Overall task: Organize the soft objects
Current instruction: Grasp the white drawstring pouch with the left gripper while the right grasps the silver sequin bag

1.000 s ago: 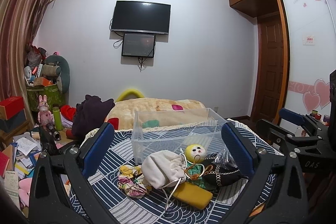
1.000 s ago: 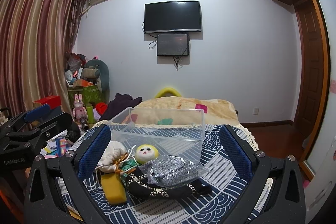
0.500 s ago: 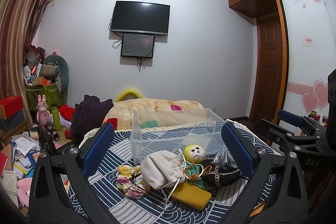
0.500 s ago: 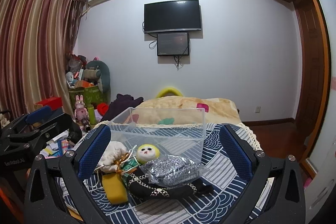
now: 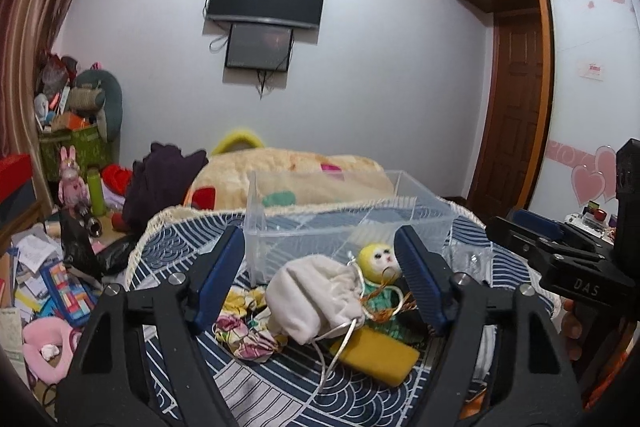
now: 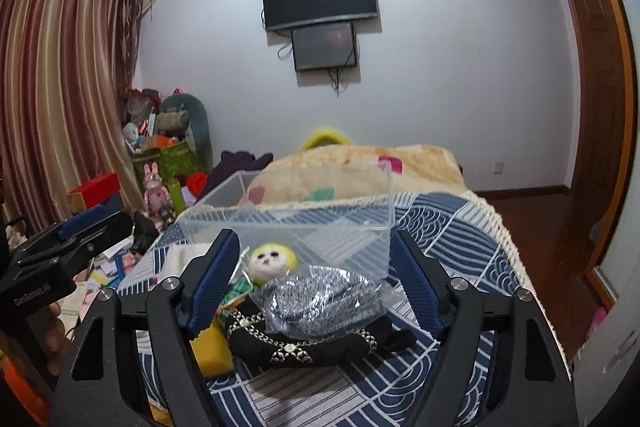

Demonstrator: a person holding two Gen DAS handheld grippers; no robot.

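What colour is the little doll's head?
The doll's head is yellow around a white face with dark eyes. The left wrist view shows it best.

The right gripper [image 5: 536, 227], seen at the right edge of the left wrist view, carries the white letters "DAS" on its black body. The left gripper [image 6: 76, 227], at the left edge of the right wrist view, bears pale lettering too blurred to read.

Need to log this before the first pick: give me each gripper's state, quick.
Left gripper: open, holding nothing, fingers either side of the white pouch.
Right gripper: open, holding nothing, fingers either side of the silver bag.
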